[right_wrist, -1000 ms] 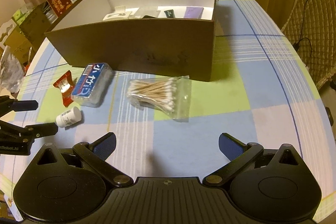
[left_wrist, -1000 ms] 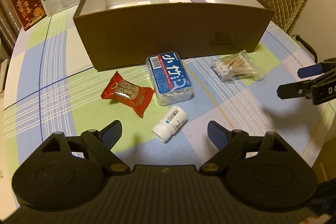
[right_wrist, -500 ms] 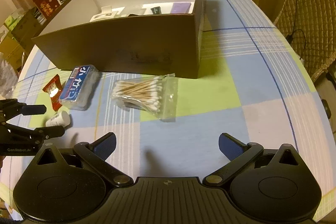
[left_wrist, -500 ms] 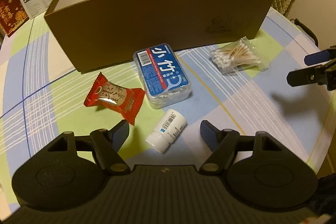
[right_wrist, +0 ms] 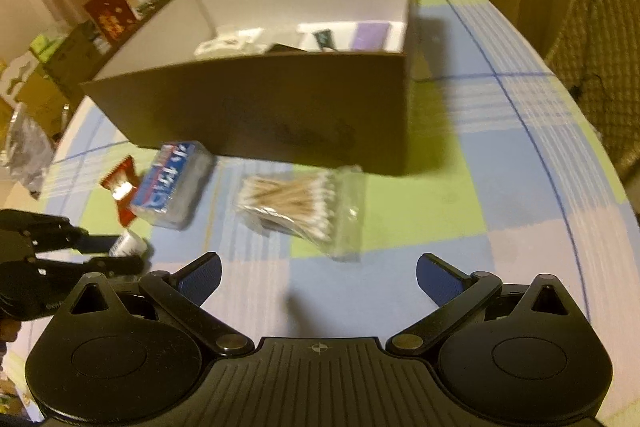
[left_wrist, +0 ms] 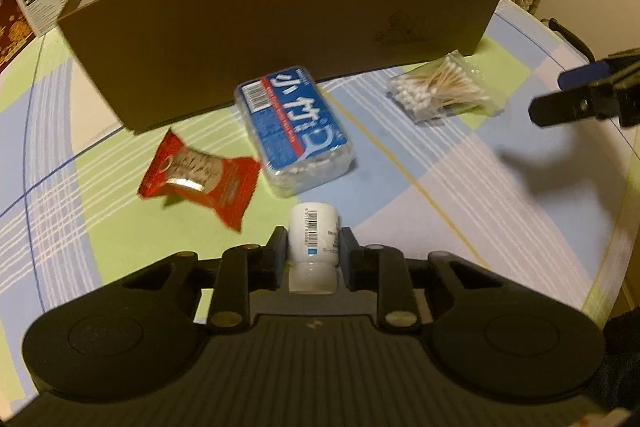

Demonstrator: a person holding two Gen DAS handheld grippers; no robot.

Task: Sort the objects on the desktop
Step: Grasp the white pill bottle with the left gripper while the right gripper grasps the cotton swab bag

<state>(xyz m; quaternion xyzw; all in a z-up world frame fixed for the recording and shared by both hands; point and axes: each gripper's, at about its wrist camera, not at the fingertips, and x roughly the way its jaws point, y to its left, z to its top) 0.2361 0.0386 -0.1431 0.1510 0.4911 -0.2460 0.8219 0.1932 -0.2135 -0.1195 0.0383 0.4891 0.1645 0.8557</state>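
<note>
Left hand-held gripper [left_wrist: 313, 247] has its jaws pinched on the little white bottle [left_wrist: 313, 247], which lies on its side on the desk [left_wrist: 460, 211] with its long axis pointing straight along the fingers, cap end toward the camera. So that one's grabbed; I can't tell whether it has left the cloth yet.

The brown box [left_wrist: 280, 39] sits dead ahead of the left gripper, past the blue swab case [left_wrist: 294, 135] and the red snack packet [left_wrist: 198, 179]. The next move looks like up and forward over the near wall, and that wall is tall (so the bottle needs a decent lift before it goes in). The case lies right on that path, so a low carry could clip it.

Right hand-held gripper [right_wrist: 318, 277] hovers with its jaws spread wide, nothing in them. The bag of cotton swabs [right_wrist: 304, 211] lies just ahead of it, slightly left of centre, sticks running roughly crosswise to the fingers. That's clearly the right hand's nearest pick, and the box [right_wrist: 256, 115] is right behind the bag. There's already some small stuff inside the box; it's too blurry to name.
</note>
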